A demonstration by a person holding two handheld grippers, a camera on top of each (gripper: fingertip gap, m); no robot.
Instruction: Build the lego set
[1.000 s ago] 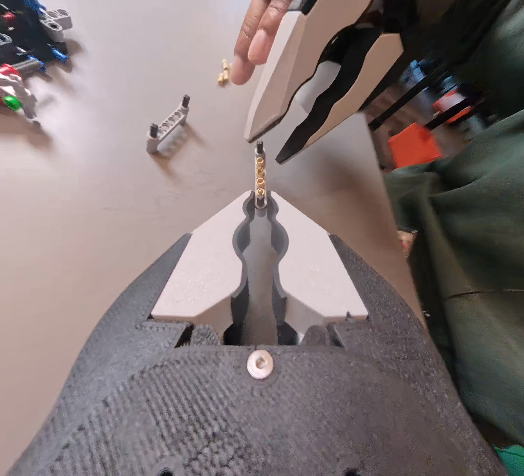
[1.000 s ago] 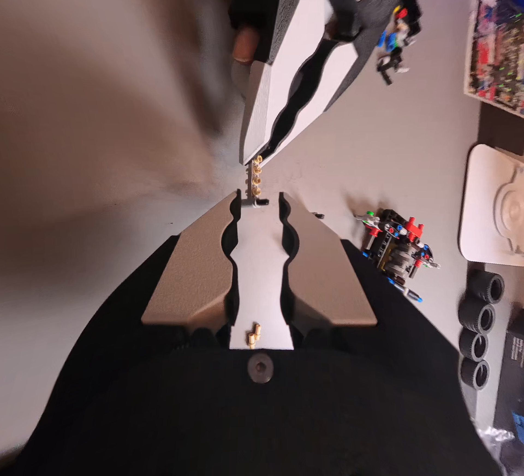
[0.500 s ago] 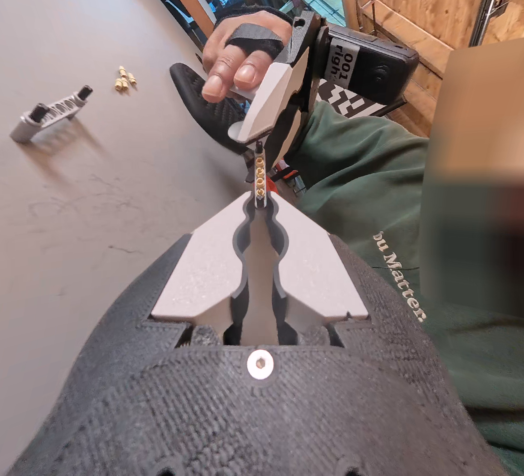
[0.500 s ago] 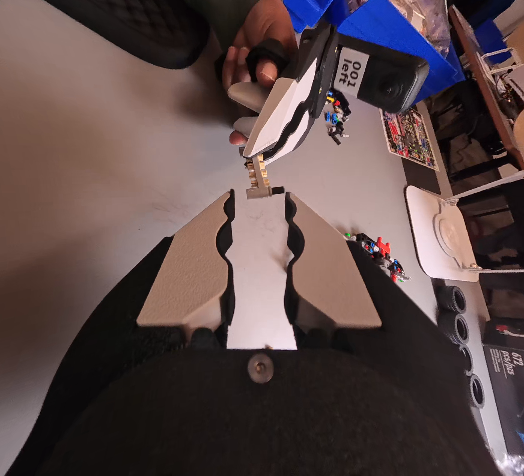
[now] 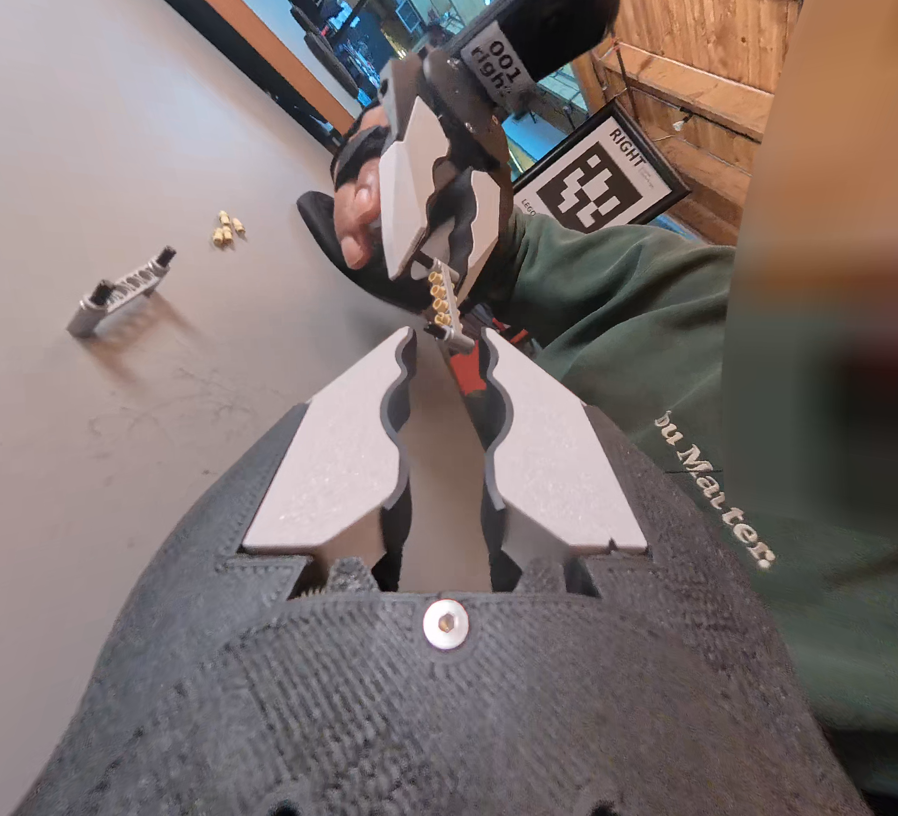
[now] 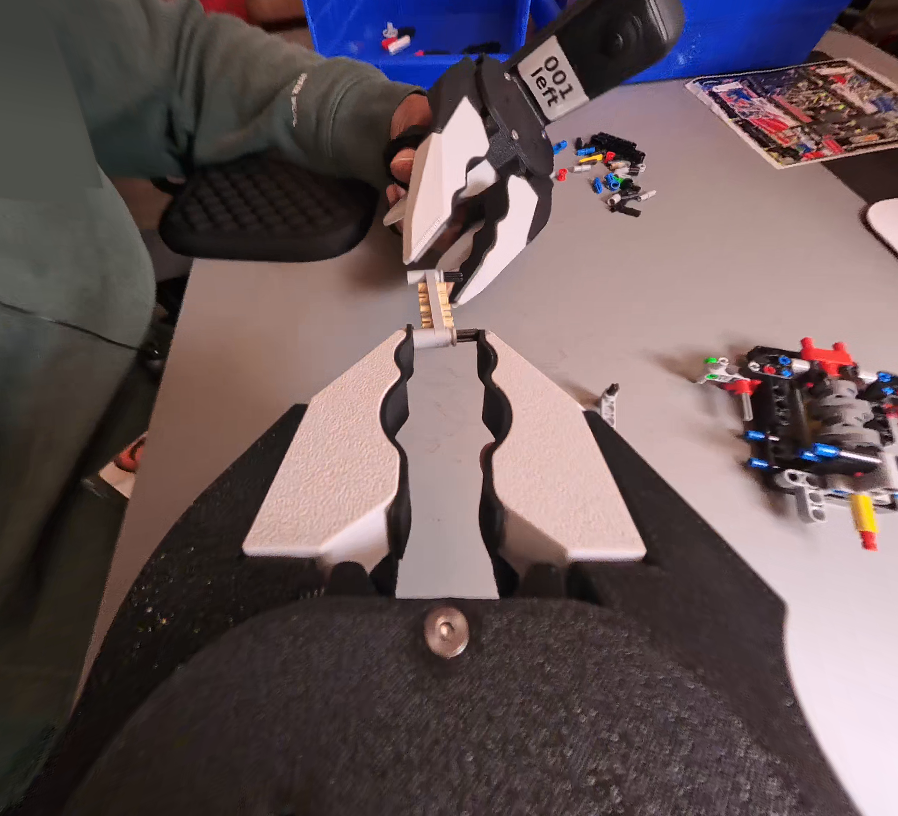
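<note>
Grey beam [image 6: 434, 307] with its row of tan pins [image 5: 439, 292] has just changed hands. A moment ago my left gripper [image 5: 449, 337] was clamped on it. Now those jaws stand wide apart and the beam's end hangs loose between the tips. The right gripper [image 6: 444, 336] has closed in on the opposite end, pinching the grey cross-piece and its black pin endwise, one finger at each side. The beam is in the air, bridging the two sets of tips, well above the table.

I read that as a handover done: the left is free to fetch the next part.

Further out from the left tips lie a second grey beam [image 5: 121, 290] and a little cluster of loose tan pins [image 5: 226, 226]. Out to the right of the right gripper is the half-built model [image 6: 816, 428], and beyond the left gripper a scatter of small parts [image 6: 612, 171].

Hard to make out:
- **Grip depth:** I can't see how deep the right pads bite.
- **Left contact:** I can't tell whether a left finger is brushing the beam.
- **Model:** it is motion-smeared and cut off at the frame edge.
</note>
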